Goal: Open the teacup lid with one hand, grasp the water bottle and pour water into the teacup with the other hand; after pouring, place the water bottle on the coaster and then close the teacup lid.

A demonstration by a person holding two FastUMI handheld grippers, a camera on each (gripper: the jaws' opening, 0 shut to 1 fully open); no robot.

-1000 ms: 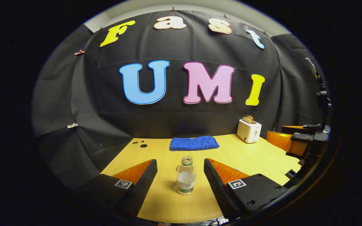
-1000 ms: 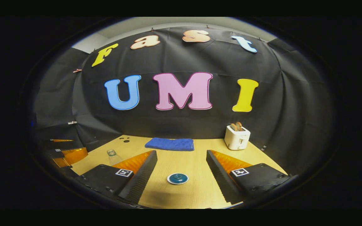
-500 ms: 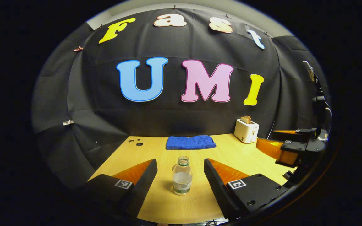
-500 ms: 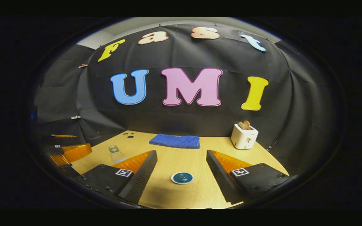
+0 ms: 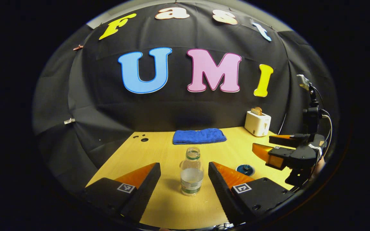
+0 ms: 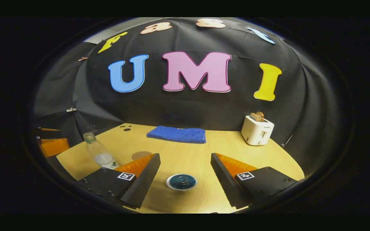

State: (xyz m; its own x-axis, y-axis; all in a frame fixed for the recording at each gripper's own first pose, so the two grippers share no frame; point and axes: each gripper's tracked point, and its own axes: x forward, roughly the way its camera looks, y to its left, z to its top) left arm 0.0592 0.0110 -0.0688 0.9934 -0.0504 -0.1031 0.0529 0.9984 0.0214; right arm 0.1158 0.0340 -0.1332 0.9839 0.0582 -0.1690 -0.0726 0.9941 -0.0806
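1. Progress: nothing done yet as far as I can judge. Lid (image 6: 181, 181) sits on the cup, bottle (image 5: 191, 176) stands ungrasped on the bench (image 5: 172, 208). All steps left: lift lid, pour, park bottle on coaster (image 6: 141, 155), re-lid.
2. Left hand-held gripper (image 5: 184, 175): fingers spread, bottle upright between them, not touched by either.
3. Right hand-held gripper (image 6: 185, 170): fingers spread, lid between them and a bit ahead, no contact.
4. Coaster: flat on bench, between bottle and lid in right gripper view.
5. Towel (image 6: 176, 134) and toaster (image 6: 257, 129) at the back, well apart from both.
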